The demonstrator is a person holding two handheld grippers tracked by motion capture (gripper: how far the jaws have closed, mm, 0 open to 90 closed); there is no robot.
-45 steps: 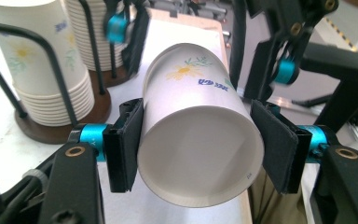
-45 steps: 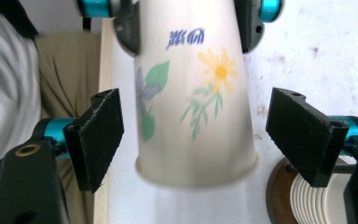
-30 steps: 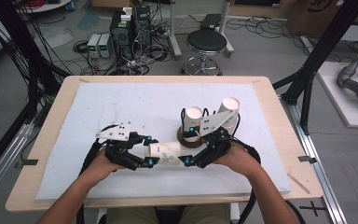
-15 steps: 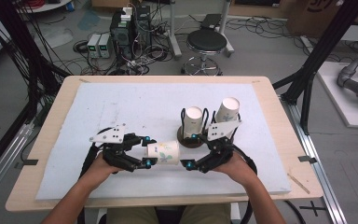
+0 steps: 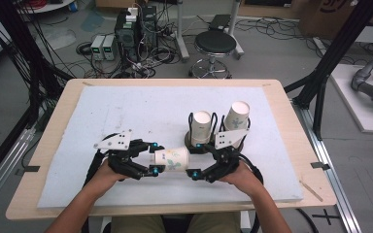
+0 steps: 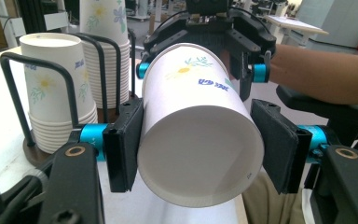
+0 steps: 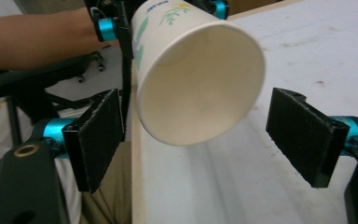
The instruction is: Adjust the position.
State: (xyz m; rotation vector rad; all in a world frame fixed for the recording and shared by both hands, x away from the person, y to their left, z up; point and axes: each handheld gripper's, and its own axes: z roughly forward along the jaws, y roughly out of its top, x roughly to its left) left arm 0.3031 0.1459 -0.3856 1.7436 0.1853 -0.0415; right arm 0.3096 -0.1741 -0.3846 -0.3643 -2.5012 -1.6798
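- Left tool [image 5: 154, 158]: pressed onto the wide rim end of a paper cup [image 5: 172, 159], one pad on either side. The left gripper view shows both pads flat against the cup's wall [image 6: 191, 107], so the hold looks firm.
- The cup lies on its side in the air, just above the near part of the counter [image 5: 126, 111], bridging the gap between the two hands. So one cup is already out and away from the stacks.
- Right tool [image 5: 193, 159]: spread wide. In the right gripper view the cup's narrow end [image 7: 200, 84] sits between the pads with clear space on both sides, and nothing is pinched.
- Behind the right hand, two stacks of cups [image 5: 201, 124] [image 5: 236, 115] stand in a wire holder [image 5: 190, 141], rims down, well stocked.
- My reading: the picking-out is finished and a hand-over or second grip is only half made. The right tool has yet to close on the narrow end, and whatever follows for the cup is not begun.
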